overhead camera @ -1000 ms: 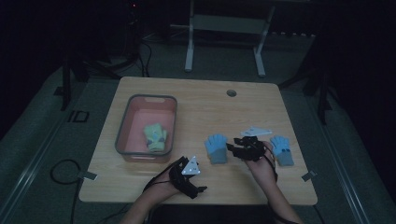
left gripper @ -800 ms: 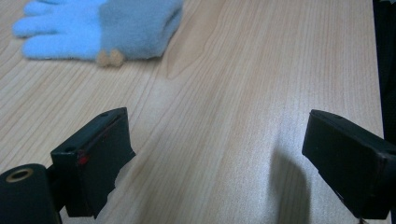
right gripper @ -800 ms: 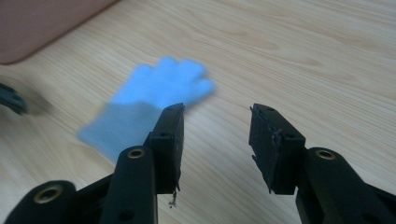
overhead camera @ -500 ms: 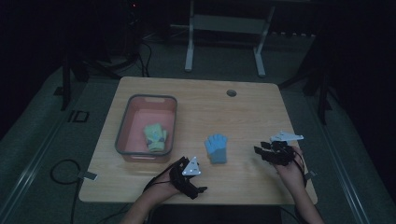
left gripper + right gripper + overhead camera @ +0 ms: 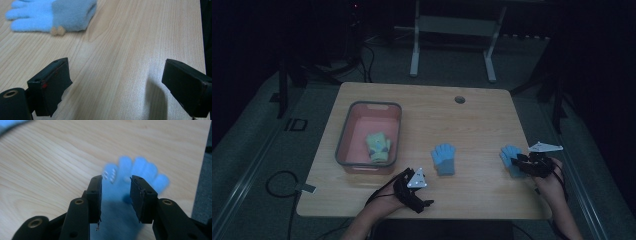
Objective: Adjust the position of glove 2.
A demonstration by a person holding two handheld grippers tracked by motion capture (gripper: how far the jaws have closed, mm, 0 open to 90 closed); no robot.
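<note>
Now the right gripper (image 5: 518,163), at the table's (image 5: 472,120) four o'clock edge, has its jaws closing around a blue glove (image 5: 135,170); the left gripper (image 5: 120,82), at six o'clock, is spread wide on nothing.

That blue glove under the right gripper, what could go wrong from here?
1. The blue glove lies near the right edge of the table; a nudge from the right gripper could push it off.
2. The jaws straddle the glove without clearly pressing it, so they might pinch only loose fabric, and it could slip when lifted.
3. The tray is far across the table, past the second glove; a dangling glove could drag that one.
</note>
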